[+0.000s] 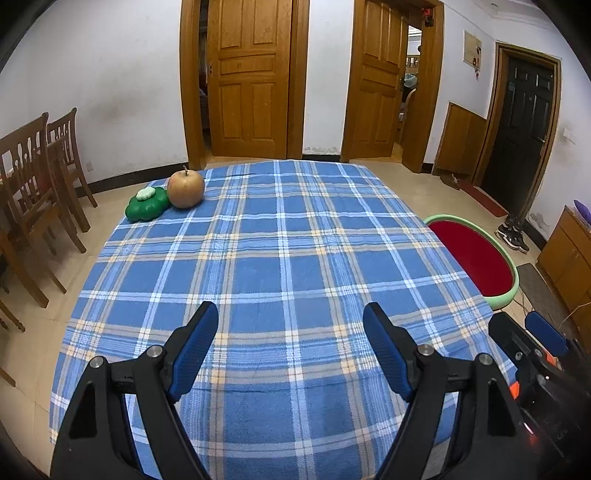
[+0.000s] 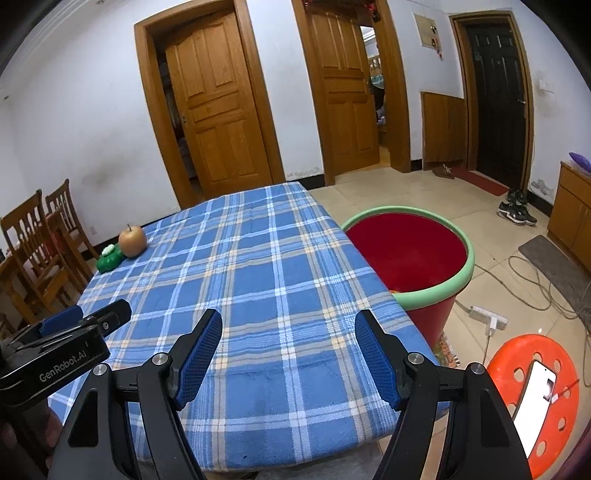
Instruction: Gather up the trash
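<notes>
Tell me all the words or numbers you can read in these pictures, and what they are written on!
"GenRobot.AI" in white letters on the black body of the left gripper, seen at the left edge of the right wrist view.
Wall notice beside the dark door: it has marks on it, but too small and blurred to read.
Phone lying on the orange stool: the screen is bright white, nothing readable.
No other text shows on anything else.

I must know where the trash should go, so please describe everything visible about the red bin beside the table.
The red bin is a round bucket, apparently plastic, with a thick pale green rim and walls narrowing downward. It stands upright and open on the tiled floor, close against the right edge of the table with the blue plaid cloth; real contact cannot be judged. Its inside looks mostly bare, with something small and orange near the near rim.
</notes>
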Tool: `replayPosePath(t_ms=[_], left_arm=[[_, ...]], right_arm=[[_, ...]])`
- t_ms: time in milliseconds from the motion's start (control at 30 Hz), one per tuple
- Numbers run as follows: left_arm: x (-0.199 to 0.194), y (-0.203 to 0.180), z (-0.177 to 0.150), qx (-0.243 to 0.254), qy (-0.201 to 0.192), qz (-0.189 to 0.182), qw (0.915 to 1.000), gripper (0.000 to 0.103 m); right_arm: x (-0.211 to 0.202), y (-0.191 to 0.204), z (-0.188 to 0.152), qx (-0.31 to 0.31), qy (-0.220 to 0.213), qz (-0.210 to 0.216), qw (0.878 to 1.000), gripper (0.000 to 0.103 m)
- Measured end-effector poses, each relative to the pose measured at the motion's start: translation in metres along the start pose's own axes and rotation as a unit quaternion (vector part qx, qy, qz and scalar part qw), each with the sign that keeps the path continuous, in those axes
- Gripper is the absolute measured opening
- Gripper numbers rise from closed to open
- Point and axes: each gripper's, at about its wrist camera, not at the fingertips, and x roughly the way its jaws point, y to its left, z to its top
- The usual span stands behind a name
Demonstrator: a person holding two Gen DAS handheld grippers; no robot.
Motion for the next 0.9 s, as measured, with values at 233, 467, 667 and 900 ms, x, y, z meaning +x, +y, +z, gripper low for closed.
replayPosePath(t_ms=[233,467,667,900], left_arm=[[0.0011,-0.0013,-0.0009,0.001,0.003,0.001,1.0,0.08],[0.0012,-0.0021,-0.0005,0.002,0.001,0.002,1.0,0.08],[0.0006,-0.0019,-0.0004,0.001,0.002,0.002,1.0,0.08],[0.0004,-0.0019,-0.0004,0.001,0.002,0.002,1.0,0.08]], right_arm=[[0.0003,-0.0007,-0.0003,0.003,0.002,0.004,1.0,0.075],[-0.0006,-0.0027,0.0004,0.006,-0.001,0.004,1.0,0.075],[-0.001,-0.0029,0.0002,0.006,0.0,0.005,1.0,0.075],[-0.0015,-0.0037,0.0003,0.006,0.0,0.005,1.0,0.075]])
